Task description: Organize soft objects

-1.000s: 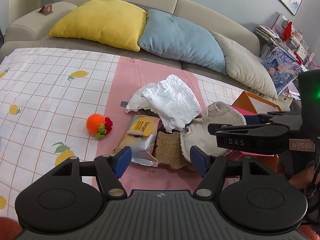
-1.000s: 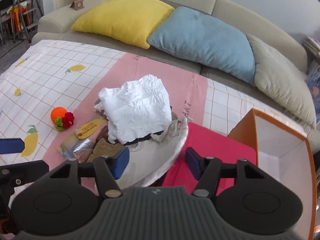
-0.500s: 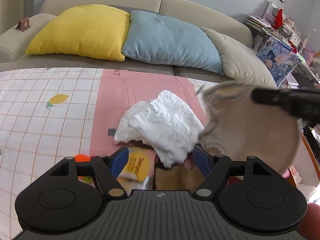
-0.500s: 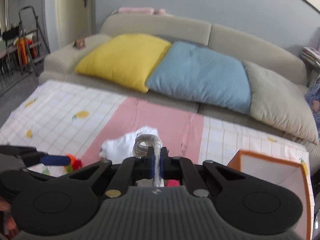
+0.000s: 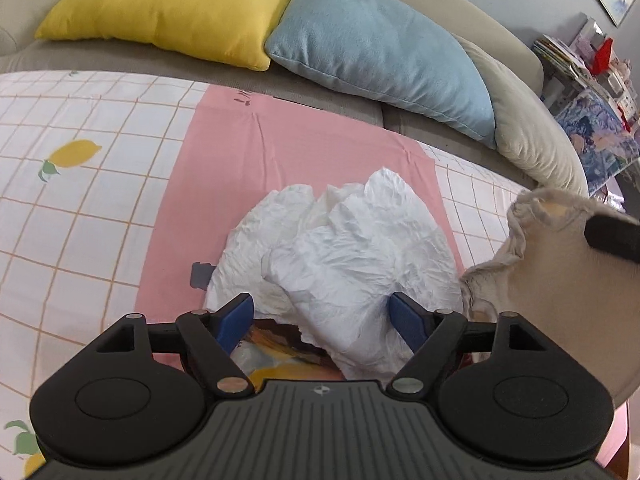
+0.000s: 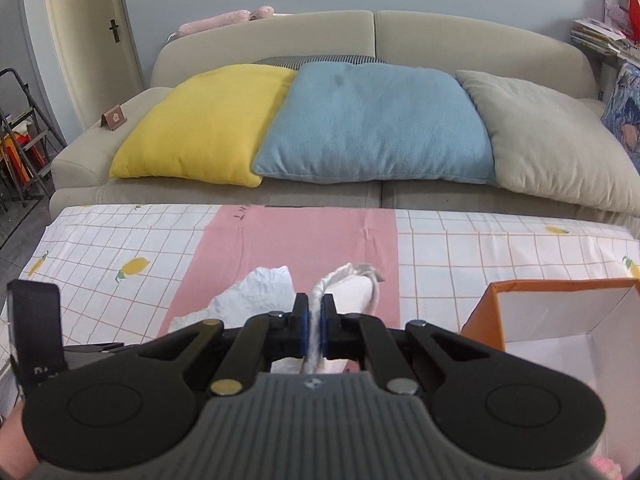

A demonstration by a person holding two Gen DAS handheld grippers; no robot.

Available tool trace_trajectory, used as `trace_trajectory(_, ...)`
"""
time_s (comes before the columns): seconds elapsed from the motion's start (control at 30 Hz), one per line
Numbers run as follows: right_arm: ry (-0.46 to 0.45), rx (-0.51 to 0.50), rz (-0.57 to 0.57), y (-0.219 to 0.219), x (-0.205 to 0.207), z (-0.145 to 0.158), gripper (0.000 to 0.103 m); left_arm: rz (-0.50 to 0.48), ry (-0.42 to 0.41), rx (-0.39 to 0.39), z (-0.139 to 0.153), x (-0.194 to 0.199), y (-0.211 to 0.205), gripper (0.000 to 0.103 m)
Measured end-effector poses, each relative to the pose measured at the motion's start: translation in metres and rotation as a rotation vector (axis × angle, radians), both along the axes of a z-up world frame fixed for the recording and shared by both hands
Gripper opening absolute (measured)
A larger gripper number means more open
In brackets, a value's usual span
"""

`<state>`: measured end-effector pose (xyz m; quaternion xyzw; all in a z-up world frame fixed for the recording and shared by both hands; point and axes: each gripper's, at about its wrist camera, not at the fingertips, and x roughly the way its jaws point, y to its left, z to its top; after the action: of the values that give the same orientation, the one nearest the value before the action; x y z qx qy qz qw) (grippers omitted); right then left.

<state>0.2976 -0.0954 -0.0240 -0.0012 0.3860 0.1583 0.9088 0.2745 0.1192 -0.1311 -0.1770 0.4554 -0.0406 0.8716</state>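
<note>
Beige cloth (image 6: 318, 322): pinched between my right fingers (image 6: 329, 326), lifted off the worktop (image 6: 120, 236), hanging right of the white cloth.
White cloth (image 5: 344, 252): crumpled on the pink strip (image 5: 288, 140), over packets.
Left fingers (image 5: 236, 316): spread wide, one each side of the white cloth, gripping nothing.
Box (image 6: 560, 312): orange, right of me.
Sofa (image 6: 460, 36): behind, three cushions.
</note>
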Motion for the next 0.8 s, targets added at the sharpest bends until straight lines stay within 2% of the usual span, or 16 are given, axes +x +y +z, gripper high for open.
trace_trajectory(0.1,0.012,-0.007,0.01,0.002,-0.002,-0.004,0.004,0.018,-0.002,-0.035,-0.002,0.005,0.002,0.093)
trace_trajectory(0.13,0.017,-0.008,0.011,0.002,-0.002,-0.005,0.004,0.021,-0.003,-0.054,-0.003,0.006,0.003,0.09)
trace_trajectory(0.17,0.022,-0.009,0.012,0.002,-0.003,-0.006,0.004,0.018,-0.007,-0.08,-0.004,0.007,0.004,0.077)
trace_trajectory(0.2,0.025,-0.011,0.013,0.002,-0.004,-0.007,0.004,0.009,-0.013,-0.105,-0.004,0.007,0.005,0.058)
trace_trajectory(0.23,0.026,-0.013,0.013,0.002,-0.004,-0.007,0.004,0.0,-0.022,-0.114,-0.003,0.007,0.004,0.051)
trace_trajectory(0.33,0.032,-0.016,0.015,0.002,-0.006,-0.008,0.004,-0.03,-0.049,-0.057,0.005,0.007,-0.003,0.035)
trace_trajectory(0.4,0.034,-0.017,0.015,0.001,-0.007,-0.008,0.004,-0.03,-0.058,-0.032,0.01,0.004,-0.005,0.02)
trace_trajectory(0.47,0.036,-0.015,0.014,0.0,-0.009,-0.007,0.004,-0.018,-0.078,-0.024,0.017,0.0,-0.005,0.009)
trace_trajectory(0.7,-0.001,0.035,0.01,-0.013,-0.021,0.01,0.003,-0.033,-0.227,0.06,0.075,-0.028,-0.012,0.006)
trace_trajectory(0.8,-0.021,0.068,0.014,-0.019,-0.028,0.022,0.003,-0.018,-0.286,0.058,0.103,-0.041,-0.011,0.006)
